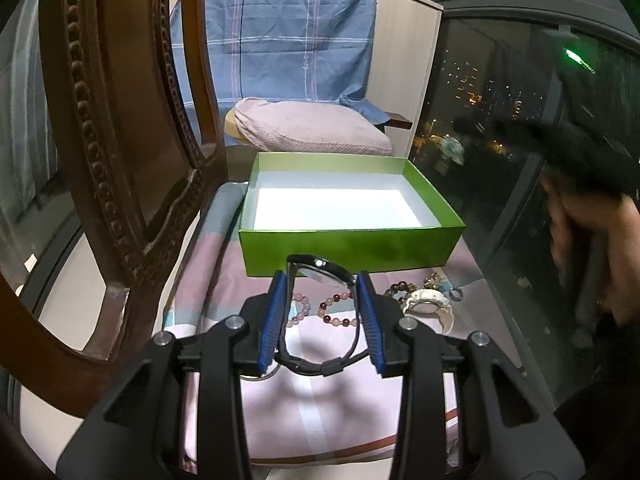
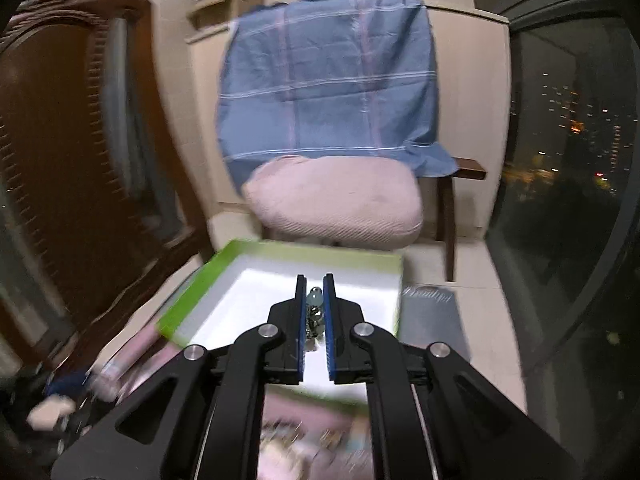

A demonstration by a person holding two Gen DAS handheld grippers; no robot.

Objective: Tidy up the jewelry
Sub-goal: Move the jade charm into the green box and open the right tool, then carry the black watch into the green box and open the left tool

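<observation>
My left gripper [image 1: 322, 277] is shut on a black wristwatch [image 1: 320, 263]; its strap loops between the blue pads and its face sits at the fingertips. It hangs just in front of the open green box [image 1: 348, 246], whose white inside holds nothing I can see. Behind the fingers, bead bracelets [image 1: 336, 312], a white bangle [image 1: 428, 300] and a small dark ring [image 1: 456, 293] lie on the cloth. In the blurred right wrist view, my right gripper [image 2: 315, 280] hovers over the green box [image 2: 280, 249], its narrow jaws shut on a pale blue-green bead bracelet [image 2: 315, 300].
A carved wooden chair back [image 1: 120, 140] stands close on the left. Beyond the box are a pink cushion [image 1: 312, 128] and a blue plaid cloth [image 1: 280, 40] draped over a seat. Dark window glass [image 1: 500, 128] runs along the right. A blurred hand [image 1: 600, 248] is at the right.
</observation>
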